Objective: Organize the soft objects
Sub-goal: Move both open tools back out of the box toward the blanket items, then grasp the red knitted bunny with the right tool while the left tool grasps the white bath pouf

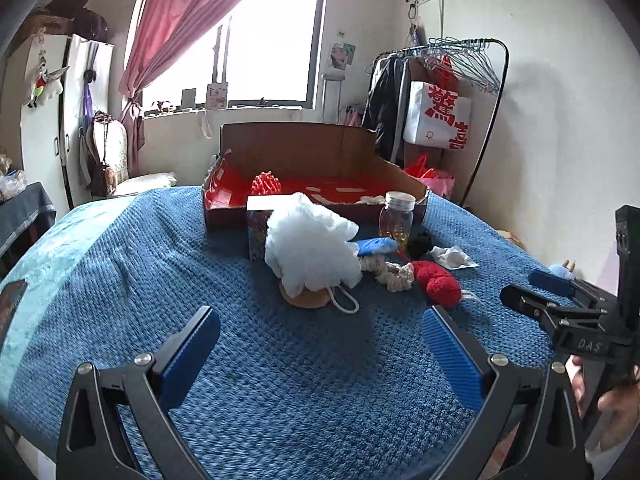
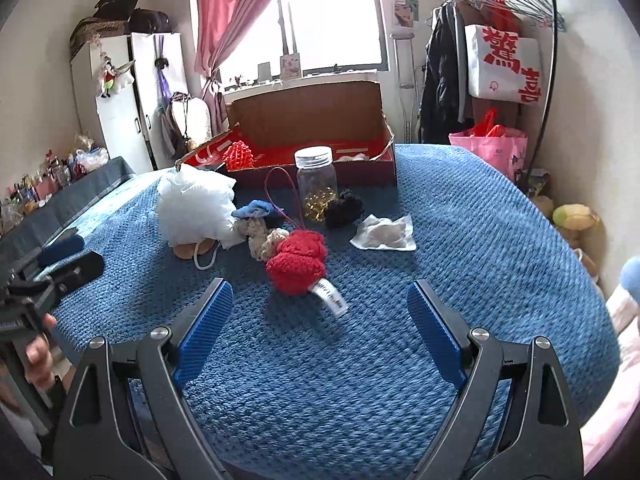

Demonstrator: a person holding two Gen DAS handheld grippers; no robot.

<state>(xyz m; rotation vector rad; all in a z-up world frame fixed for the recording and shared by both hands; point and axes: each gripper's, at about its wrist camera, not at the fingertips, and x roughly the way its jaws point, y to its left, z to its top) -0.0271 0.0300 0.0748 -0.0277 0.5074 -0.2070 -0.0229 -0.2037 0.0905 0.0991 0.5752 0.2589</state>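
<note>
A white bath pouf (image 1: 310, 246) (image 2: 196, 208) lies on the blue bedspread (image 1: 280, 360) (image 2: 480, 240) beside a cream crochet piece (image 1: 390, 274) (image 2: 262, 240), a red knitted ball (image 1: 438, 284) (image 2: 298, 264), a blue soft item (image 1: 376, 246) (image 2: 254, 209), a black scrunchie (image 2: 344, 208) and a white cloth (image 2: 384, 233). A red spiky ball (image 1: 265, 185) (image 2: 238, 156) sits in the red-lined cardboard box (image 1: 320, 148) (image 2: 312, 114). My left gripper (image 1: 320, 340) is open and empty, short of the pouf. My right gripper (image 2: 320, 312) is open and empty, just short of the red ball.
A glass jar (image 1: 396, 216) (image 2: 316, 182) with yellow capsules stands before the box. A small patterned box (image 1: 258, 232) sits behind the pouf. A clothes rack (image 1: 460, 80) and pink bag (image 2: 490, 148) stand at the right, a cluttered side table (image 2: 60, 196) at the left.
</note>
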